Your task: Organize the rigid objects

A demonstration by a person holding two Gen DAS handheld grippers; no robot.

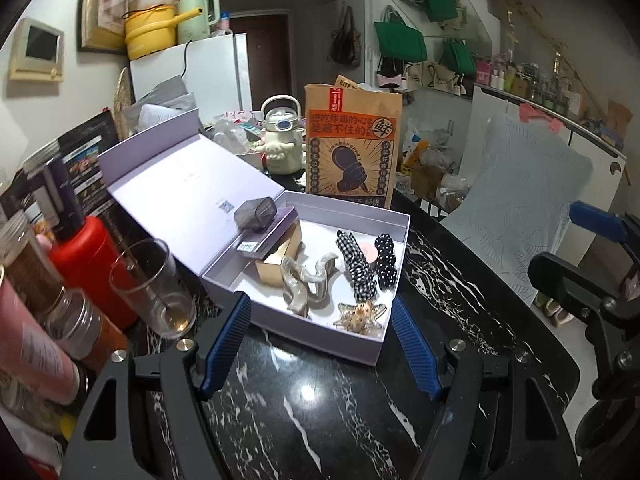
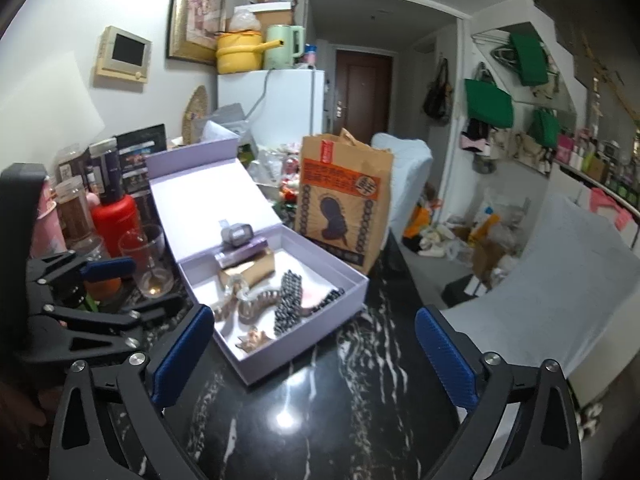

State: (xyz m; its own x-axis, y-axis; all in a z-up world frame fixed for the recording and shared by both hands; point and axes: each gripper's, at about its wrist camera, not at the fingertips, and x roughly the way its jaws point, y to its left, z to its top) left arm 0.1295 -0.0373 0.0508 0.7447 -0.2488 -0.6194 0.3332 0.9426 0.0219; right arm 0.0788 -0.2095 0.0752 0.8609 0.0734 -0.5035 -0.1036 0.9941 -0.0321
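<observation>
Both pairs of tongs stood spread and empty over the black marbled desk [image 1: 320,408], pointed at the lilac box [image 1: 384,216] that lay open with its lid [image 1: 192,184] tipped back to the left. The left tongs [image 1: 320,344] bracketed the box's near corner in their own view without touching it, and the right tongs [image 2: 316,356] stood wider still, nothing between their blue pads. The rigid objects lay inside the box: a translucent claw clip [image 1: 308,280], a checked clip [image 1: 358,268], a dotted clip [image 1: 386,260], a star-shaped amber clip [image 1: 360,314] in the near corner, and small cartons [image 1: 276,256] stacked at the back with a grey case [image 1: 256,214] on top. By my reading the sorting looked close to done, with nothing loose visible on the bare desk in front, so the step in hand seemed to be a pause between placements or before closing. If closing came next, it would call for one pair of tongs to take the lid's free edge and swing it over while the other steadied the base, and the stacked grey case might stand too tall for the lid to seat. The left view gave the contents clearly from above and showed a cream kettle-shaped bottle [image 1: 280,136] behind the box; the right view, lower and blurred, hid that bottle behind the lid and paper bag [image 2: 340,200], but showed the left tongs from the side beside a drinking glass [image 2: 148,264].
</observation>
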